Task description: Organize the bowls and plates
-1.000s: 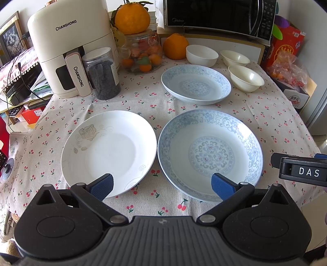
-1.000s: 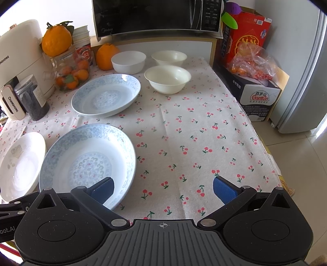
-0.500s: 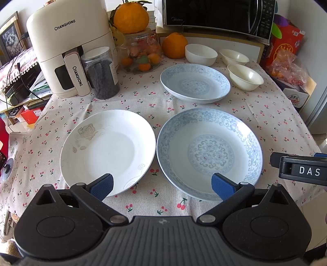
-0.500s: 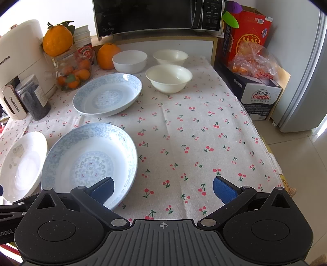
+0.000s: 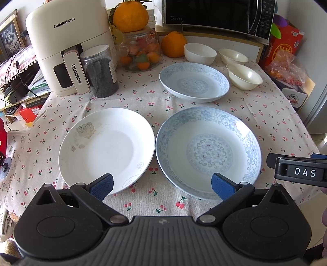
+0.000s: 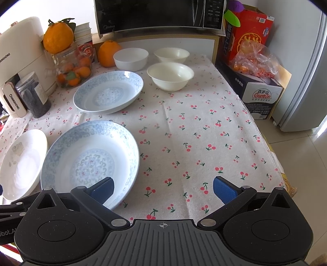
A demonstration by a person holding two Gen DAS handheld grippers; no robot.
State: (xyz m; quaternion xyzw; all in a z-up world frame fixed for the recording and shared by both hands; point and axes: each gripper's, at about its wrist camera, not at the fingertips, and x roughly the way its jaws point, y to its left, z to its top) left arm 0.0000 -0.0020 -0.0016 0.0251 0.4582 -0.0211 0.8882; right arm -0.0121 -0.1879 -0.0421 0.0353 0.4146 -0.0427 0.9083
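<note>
Left gripper (image 5: 161, 185): fingers spread wide, nothing held; it is positioned above the near table edge, facing the gap between two plates. Right gripper (image 6: 162, 187): fingers likewise spread wide, nothing held; its left blue pad (image 6: 103, 188) is seen over the near rim of the blue-patterned plate (image 6: 90, 161), though contact cannot be judged.

Plates are laid on the cherry-print tablecloth (image 6: 204, 131). A white plate with a faint flower motif (image 5: 107, 150) is found at near left, just beside the blue-patterned plate, rims almost touching. A second blue-patterned plate (image 5: 194, 81) is set farther back, apart from both.

Three bowls are grouped at the far right of the table: a white bowl (image 6: 130, 59) beside an orange (image 6: 108, 53), a cream bowl (image 6: 171, 54) at the back, and another cream bowl (image 6: 170, 76) nearer, just right of the far plate. None is stacked.

Noted at far left: a white CHANGHONG air fryer (image 5: 67, 49), a dark-filled plastic jar (image 5: 100, 71), a glass jar of small citrus (image 5: 141, 53). A microwave (image 6: 159, 14) is seen behind.
</note>
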